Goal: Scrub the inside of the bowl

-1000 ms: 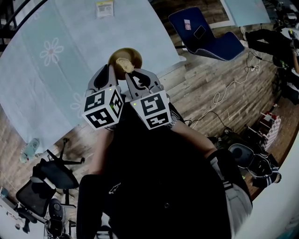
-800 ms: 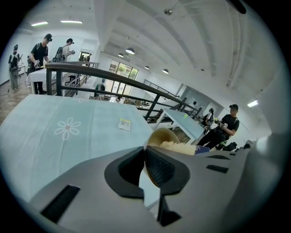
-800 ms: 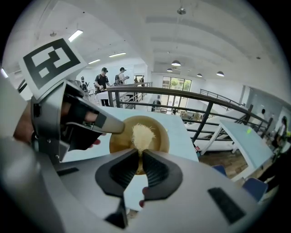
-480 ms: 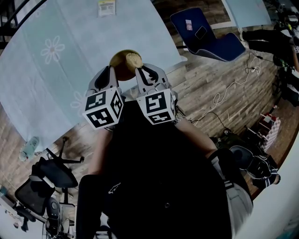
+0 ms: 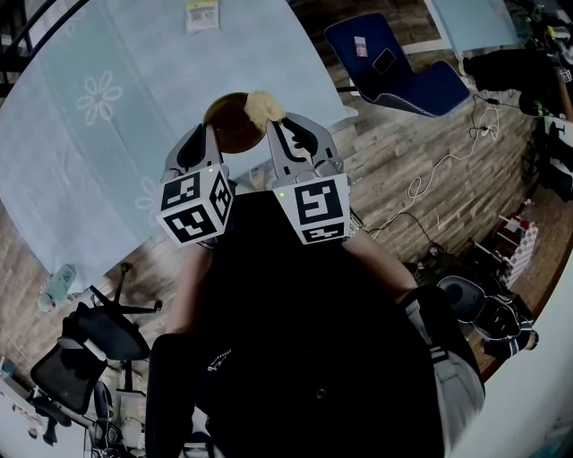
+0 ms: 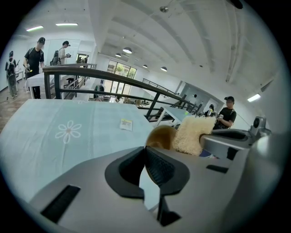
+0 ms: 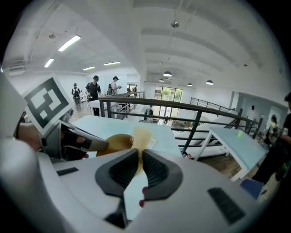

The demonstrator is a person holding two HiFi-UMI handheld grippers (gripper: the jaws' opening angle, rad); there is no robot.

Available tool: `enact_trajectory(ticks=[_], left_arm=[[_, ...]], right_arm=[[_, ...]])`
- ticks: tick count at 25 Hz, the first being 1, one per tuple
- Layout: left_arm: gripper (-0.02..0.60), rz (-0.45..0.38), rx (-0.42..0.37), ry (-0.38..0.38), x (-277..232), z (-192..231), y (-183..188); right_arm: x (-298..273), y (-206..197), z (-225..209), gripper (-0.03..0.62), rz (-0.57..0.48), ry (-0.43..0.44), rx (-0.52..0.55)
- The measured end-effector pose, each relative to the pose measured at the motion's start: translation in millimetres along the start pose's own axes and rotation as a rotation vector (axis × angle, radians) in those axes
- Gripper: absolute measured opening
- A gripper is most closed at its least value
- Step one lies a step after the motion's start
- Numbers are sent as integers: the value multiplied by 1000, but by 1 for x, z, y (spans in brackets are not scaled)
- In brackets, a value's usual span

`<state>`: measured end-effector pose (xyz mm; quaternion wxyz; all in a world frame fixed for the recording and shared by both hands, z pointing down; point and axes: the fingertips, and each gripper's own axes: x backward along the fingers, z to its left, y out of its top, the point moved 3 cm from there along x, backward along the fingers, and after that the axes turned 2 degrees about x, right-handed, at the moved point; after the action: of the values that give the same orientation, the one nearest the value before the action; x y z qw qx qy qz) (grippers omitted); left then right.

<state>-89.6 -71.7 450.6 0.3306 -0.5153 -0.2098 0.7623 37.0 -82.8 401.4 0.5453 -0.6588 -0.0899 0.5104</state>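
Left of the bowl, the table carries a pale blue cloth with a white flower print. A small label lies on the cloth beyond the bowl; its print is too small to read.

The left gripper reaches forward to the bowl's left rim, with its marker cube toward the person. The cube shows black-and-white square codes and no legible text. In the left gripper view, the left gripper has its pads pressed together at the tip on the edge of the bowl.

The bowl is round, brown and shallow. It sits on the cloth near the table's right edge, between the two gripper tips.

The sponge is pale yellow and coarse-textured. It sits at the bowl's far right rim; contact with the bowl cannot be determined. In the left gripper view the sponge appears just right of the bowl.

The right gripper angles in from the bowl's right, with its marker cube beside the left one. In the right gripper view, the right gripper has its pads clamped on a thin strip of the sponge, with the bowl just left of it.

Well right of the bowl, a blue chair stands on the wooden floor
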Motion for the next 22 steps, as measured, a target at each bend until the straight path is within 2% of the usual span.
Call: enact_trajectory(ticks=[5, 10, 14, 19, 22], left_arm=[[25, -5, -17, 6, -1, 1, 6], [25, 6, -37, -31, -1, -8, 4], [25, 22, -67, -49, 1, -19, -2], [25, 38, -42, -95, 3, -21, -3], [25, 37, -70, -105, 3, -24, -2]], right_arm=[[-8, -6, 18, 38, 68, 166, -98], [-15, -11, 38, 38, 117, 256, -115], [-20, -13, 40, 37, 147, 241, -123], [-28, -25, 27, 37, 193, 193, -152], [-29, -28, 20, 37, 205, 168, -161]])
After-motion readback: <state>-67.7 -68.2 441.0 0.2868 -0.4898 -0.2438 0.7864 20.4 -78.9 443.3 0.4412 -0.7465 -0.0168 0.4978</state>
